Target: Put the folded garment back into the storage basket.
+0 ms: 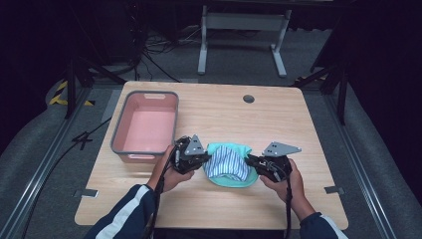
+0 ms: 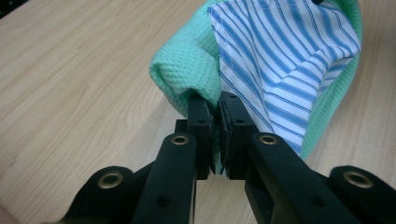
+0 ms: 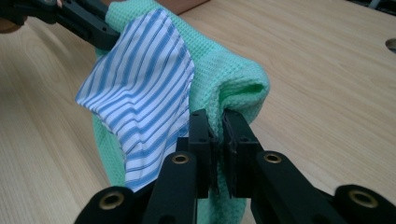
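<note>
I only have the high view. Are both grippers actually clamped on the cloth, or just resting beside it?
Observer: The left gripper has its fingers pinched shut on the green cloth edge.
Operator: And the right one?
Observer: The right gripper is shut on a fold of the green cloth at the other side.
Operator: Is the striped piece caught too?
Observer: The striped cloth lies against the green one; on the left it runs down to the fingers, but I cannot tell if it is pinched.

Mint waffle-weave cloth [image 1: 242,149] wraps a blue-striped white cloth [image 1: 228,164]; bundled, mid-table.
</note>
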Action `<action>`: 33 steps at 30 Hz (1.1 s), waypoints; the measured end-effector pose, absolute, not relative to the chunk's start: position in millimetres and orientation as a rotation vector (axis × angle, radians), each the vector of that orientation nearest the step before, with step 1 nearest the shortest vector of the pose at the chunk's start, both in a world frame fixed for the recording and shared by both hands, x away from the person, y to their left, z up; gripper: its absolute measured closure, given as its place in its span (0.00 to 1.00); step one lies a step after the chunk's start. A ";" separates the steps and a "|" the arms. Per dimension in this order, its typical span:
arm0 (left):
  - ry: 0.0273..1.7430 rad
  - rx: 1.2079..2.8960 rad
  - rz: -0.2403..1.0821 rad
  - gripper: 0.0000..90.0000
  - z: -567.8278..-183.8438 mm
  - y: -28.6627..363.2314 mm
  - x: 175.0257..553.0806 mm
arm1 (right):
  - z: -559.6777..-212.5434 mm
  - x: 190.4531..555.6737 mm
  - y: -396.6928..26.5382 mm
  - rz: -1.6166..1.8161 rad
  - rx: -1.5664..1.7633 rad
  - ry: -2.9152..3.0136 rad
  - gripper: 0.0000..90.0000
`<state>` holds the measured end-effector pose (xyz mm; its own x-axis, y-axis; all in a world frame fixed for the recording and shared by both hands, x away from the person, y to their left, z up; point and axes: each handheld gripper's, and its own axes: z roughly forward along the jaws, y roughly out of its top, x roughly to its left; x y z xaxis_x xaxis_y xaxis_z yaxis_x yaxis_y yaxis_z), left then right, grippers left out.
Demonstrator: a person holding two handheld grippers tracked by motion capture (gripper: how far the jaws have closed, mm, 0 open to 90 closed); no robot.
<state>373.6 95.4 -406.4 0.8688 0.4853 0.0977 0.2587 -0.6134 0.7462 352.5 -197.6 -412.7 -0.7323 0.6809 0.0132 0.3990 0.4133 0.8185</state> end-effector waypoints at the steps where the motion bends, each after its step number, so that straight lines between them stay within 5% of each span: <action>1: 0.537 2.257 0.386 0.93 -404.7 96.6 373.9 | -409.8 354.0 -195.6 1.243 0.928 2.346 0.92; 33: 0.641 2.117 0.504 0.93 -356.9 152.6 374.6 | -356.9 378.8 -139.3 1.319 0.798 2.325 0.92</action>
